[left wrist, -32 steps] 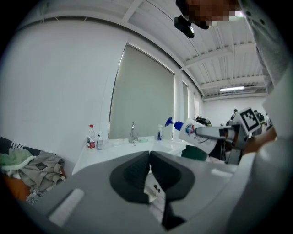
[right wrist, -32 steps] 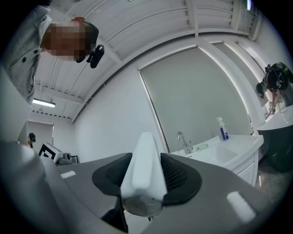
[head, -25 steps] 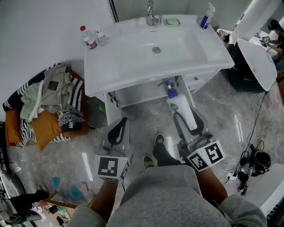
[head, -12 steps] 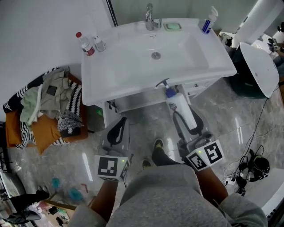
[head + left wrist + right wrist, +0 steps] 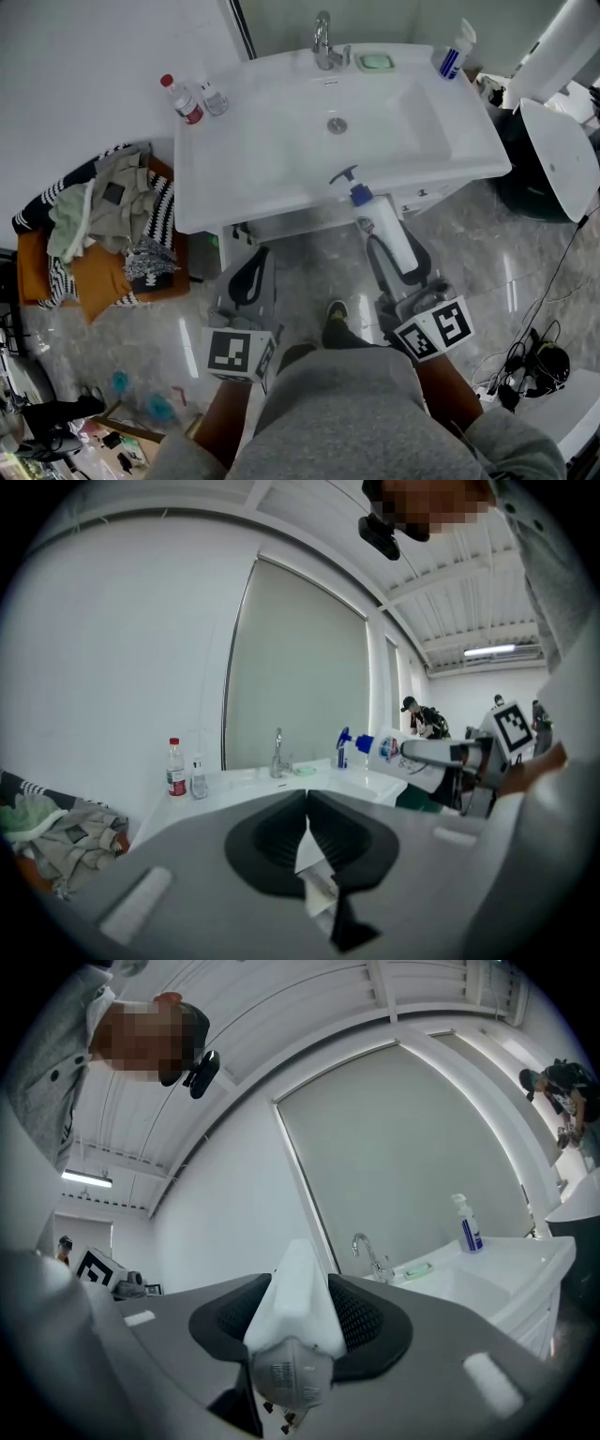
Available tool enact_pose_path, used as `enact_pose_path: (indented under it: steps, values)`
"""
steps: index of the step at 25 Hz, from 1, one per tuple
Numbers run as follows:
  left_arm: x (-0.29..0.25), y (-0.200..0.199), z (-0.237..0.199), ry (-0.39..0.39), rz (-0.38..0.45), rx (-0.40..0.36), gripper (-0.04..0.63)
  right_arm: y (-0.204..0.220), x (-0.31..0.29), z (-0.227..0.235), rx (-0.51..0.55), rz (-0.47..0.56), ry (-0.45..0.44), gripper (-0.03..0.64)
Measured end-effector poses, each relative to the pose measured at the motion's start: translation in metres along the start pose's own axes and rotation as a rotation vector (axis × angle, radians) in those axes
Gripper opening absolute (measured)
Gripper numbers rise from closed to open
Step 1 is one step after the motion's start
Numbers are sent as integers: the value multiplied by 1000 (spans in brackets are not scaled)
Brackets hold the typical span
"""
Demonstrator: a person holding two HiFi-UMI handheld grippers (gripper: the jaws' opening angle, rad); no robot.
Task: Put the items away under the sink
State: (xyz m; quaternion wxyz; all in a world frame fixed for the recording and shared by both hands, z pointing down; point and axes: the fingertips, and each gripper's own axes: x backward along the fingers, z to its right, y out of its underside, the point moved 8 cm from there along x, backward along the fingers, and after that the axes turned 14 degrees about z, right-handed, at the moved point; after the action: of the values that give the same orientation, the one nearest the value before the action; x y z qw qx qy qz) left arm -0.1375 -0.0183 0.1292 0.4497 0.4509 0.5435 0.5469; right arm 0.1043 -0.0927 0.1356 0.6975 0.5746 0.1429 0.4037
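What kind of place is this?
Probably a bathroom or washing corner: a white sink with a faucet, a soap dish on its rim, and a pile of clothes beside it.

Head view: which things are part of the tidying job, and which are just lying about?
Job: pump bottle, clamped in the right gripper; sink; probably the red-capped bottle and spray bottle on it.
Lying about: clothes pile, floor cables.

Glossy white sink [image 5: 262, 141], shiny metal tap [image 5: 323, 42], smooth plastic bottle [image 5: 384, 230], polished stone-look floor [image 5: 506, 253].
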Motion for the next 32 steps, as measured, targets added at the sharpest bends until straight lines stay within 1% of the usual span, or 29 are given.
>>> enact_pose_path:
  steps: [6, 11, 15, 20, 28, 32]
  values:
    - [-15, 10, 1, 0, -20, 6, 14, 8, -10, 13, -21, -3, 0, 193]
    - [-23, 18, -4, 26, -46, 21, 14, 20, -9, 14, -41, -35, 26, 193]
    - [-33, 22, -13, 66, -46, 35, 14, 30, -11, 14, -30, -43, 61, 193]
    - [-33, 31, -22, 109, -52, 44, 14, 34, -2, 8, -8, -43, 107, 193]
    - [-30, 52, -29, 132, -69, 76, 14, 50, 12, 2, 10, -79, 152, 193]
    - [-28, 71, -31, 136, -88, 101, 14, 69, 23, 1, 6, -104, 174, 193]
